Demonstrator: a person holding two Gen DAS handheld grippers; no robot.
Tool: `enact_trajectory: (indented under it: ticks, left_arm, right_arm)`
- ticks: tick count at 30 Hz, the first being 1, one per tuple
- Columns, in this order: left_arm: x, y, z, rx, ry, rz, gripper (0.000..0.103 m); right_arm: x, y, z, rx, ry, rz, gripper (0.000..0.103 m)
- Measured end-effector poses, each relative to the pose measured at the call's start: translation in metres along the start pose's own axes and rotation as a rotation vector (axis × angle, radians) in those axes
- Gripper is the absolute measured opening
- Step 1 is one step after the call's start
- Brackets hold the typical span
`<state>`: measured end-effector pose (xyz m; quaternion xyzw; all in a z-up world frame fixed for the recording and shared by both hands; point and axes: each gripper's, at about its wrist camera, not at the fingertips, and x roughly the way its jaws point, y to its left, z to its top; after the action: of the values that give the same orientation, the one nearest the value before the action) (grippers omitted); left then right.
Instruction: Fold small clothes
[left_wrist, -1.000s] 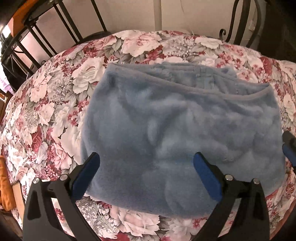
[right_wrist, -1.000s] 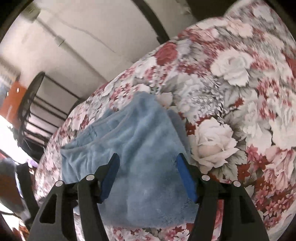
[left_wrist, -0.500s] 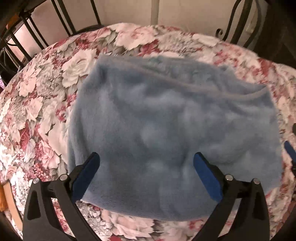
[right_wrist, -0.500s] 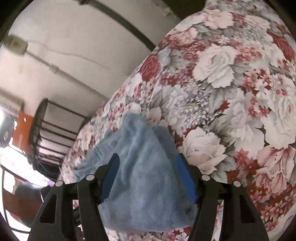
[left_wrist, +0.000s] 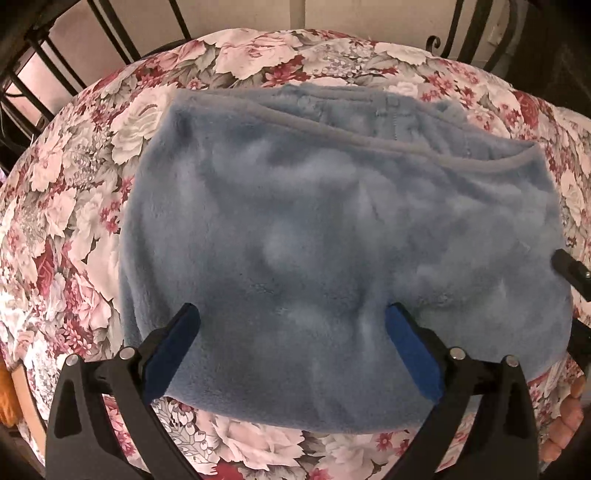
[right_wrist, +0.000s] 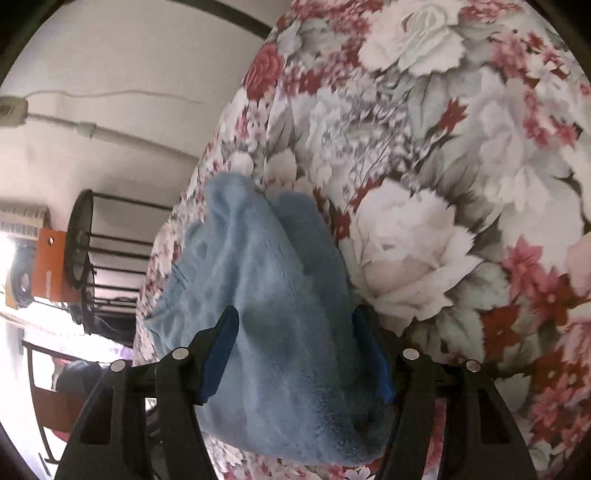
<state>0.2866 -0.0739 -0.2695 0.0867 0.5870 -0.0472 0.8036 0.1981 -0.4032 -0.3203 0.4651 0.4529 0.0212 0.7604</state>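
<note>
A fluffy blue garment (left_wrist: 332, 236) lies folded over on the round floral table (left_wrist: 74, 206); its grey-trimmed edge runs across the far side. My left gripper (left_wrist: 291, 343) is open, hovering over the garment's near edge, holding nothing. My right gripper (right_wrist: 295, 332) is open at the garment's right end, and the blue fleece (right_wrist: 266, 295) bulges between its fingers without being pinched. One black finger of the right gripper (left_wrist: 570, 271) shows at the right edge of the left wrist view.
Black metal chair backs (left_wrist: 110, 33) stand behind the table. The floral cloth (right_wrist: 443, 184) stretches to the right of the garment. A black rack with an orange panel (right_wrist: 48, 262) stands by the wall at left.
The left gripper has drawn back slightly, so the garment's far trimmed edge and inner layer show again. The right gripper has moved in closer onto the garment's right end.
</note>
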Motion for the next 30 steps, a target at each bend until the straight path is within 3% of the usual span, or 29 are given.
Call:
enact_trajectory:
  ticks: [7, 8, 9, 11, 14, 16, 18, 22, 24, 30]
  left_arm:
    - [-0.005, -0.018, -0.001, 0.024, -0.001, 0.002, 0.098]
    - [-0.006, -0.020, -0.002, 0.027, -0.002, 0.004, 0.098]
    - [-0.006, -0.021, -0.003, 0.028, -0.003, 0.006, 0.098]
    - [-0.002, -0.020, -0.002, 0.028, 0.000, 0.011, 0.098]
    - [0.002, -0.021, -0.003, 0.011, 0.016, 0.002, 0.099]
    - [0.004, -0.021, -0.005, -0.001, 0.026, -0.007, 0.099]
    - [0.004, -0.020, -0.006, -0.004, 0.030, -0.012, 0.099]
    - [0.005, -0.021, -0.007, -0.007, 0.026, -0.013, 0.099]
    - [0.005, -0.020, -0.007, -0.014, 0.027, -0.018, 0.099]
    - [0.009, -0.006, -0.001, -0.034, 0.022, -0.016, 0.099]
  right_arm:
    - [0.019, 0.018, -0.011, -0.137, 0.009, -0.106, 0.064]
    - [0.018, 0.020, -0.012, -0.130, -0.001, -0.113, 0.057]
    - [0.017, 0.022, -0.013, -0.122, -0.007, -0.112, 0.047]
    - [0.010, 0.030, -0.014, -0.110, -0.015, -0.078, 0.042]
    - [0.004, 0.054, -0.016, -0.170, -0.012, -0.013, 0.043]
    - [0.013, 0.053, -0.017, -0.190, -0.003, -0.052, 0.050]
    - [0.022, 0.036, -0.016, -0.129, 0.025, -0.087, 0.052]
    - [0.023, 0.016, -0.012, 0.000, 0.023, -0.014, 0.046]
    - [0.016, 0.024, -0.012, -0.025, -0.016, -0.018, 0.035]
    - [-0.006, 0.069, -0.020, -0.163, -0.070, -0.032, 0.032]
